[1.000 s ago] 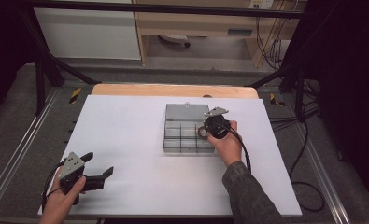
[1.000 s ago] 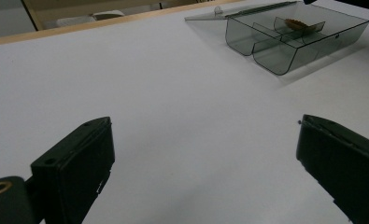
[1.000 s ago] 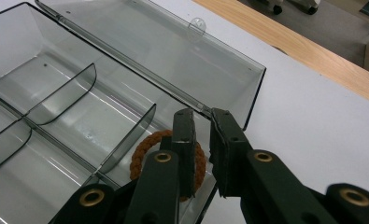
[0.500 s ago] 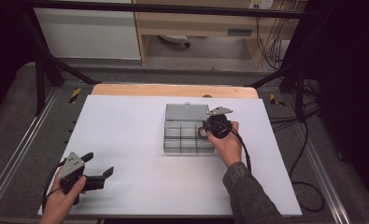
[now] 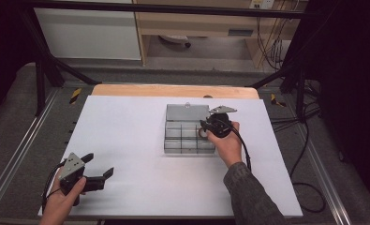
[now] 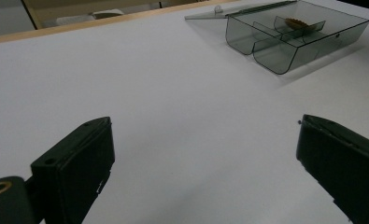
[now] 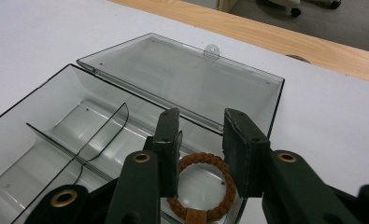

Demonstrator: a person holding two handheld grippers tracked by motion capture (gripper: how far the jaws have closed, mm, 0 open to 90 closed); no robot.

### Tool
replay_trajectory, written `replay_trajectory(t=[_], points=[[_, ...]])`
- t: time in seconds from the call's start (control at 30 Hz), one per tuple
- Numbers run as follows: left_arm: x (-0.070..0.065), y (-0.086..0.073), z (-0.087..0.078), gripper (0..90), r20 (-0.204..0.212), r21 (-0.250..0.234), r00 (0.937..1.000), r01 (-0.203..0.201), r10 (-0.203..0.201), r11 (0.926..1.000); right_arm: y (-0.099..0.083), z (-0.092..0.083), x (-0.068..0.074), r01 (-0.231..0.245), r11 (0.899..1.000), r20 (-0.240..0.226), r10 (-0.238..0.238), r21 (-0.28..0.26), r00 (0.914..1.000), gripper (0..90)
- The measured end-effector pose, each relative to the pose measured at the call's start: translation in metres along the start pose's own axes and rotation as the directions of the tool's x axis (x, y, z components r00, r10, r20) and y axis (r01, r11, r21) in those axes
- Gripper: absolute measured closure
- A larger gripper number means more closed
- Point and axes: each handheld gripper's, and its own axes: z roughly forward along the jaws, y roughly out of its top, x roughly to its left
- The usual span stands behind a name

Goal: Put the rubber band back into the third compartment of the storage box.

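Note:
A clear grey compartment box (image 5: 182,145) stands right of the table's middle, its lid (image 5: 186,112) folded flat behind it. A brown braided ring (image 7: 205,157) lies on the floor of the box's back right compartment. My right gripper (image 7: 201,121) hovers just over that ring. Its jaws stand a little apart on either side of the ring, with nothing clamped between them. Held low near the front left corner, my left gripper (image 5: 100,164) is wide open and has nothing in it. Seen from the left gripper (image 6: 204,123), the box (image 6: 266,51) lies far off.
The white table top (image 5: 126,131) spreads between the two hands. A wooden strip (image 5: 173,90) runs along its far edge. Metal rails and dark frame legs flank the table, and cables hang at the right.

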Motion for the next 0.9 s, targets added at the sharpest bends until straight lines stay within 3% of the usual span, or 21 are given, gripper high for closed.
replay_trajectory(t=[0.17,0.37,0.5,0.6,0.73,0.9], points=[[0.0,0.0,0.0,4.0,0.0,0.001,1.0,-0.001,0.001,1.0,0.0,-0.001,0.0,-0.008,1.0,-0.003,0.008,-0.002,1.0,60.9],[0.0,0.0,0.0,4.0,0.0,0.002,1.0,-0.001,0.001,1.0,0.0,-0.001,0.002,-0.014,1.0,-0.015,0.014,0.005,0.9998,44.9],[0.0,0.0,0.0,4.0,0.003,0.002,1.0,-0.001,0.001,1.0,0.002,-0.003,0.005,-0.018,1.0,-0.014,0.018,-0.001,0.9997,26.1],[0.0,0.0,0.0,4.0,0.004,0.001,1.0,-0.001,0.001,1.0,0.004,-0.006,0.005,-0.048,0.999,-0.031,0.048,-0.008,0.9984,12.7],[0.0,0.0,0.0,4.0,0.004,-0.001,1.0,0.002,-0.002,1.0,0.005,-0.016,0.007,-0.056,0.998,-0.065,0.053,-0.042,0.9964,6.3],[0.0,0.0,-0.001,4.0,0.002,0.0,1.0,0.002,-0.002,1.0,0.008,-0.032,0.008,-0.034,0.995,-0.085,0.027,-0.09,0.996,6.3]])
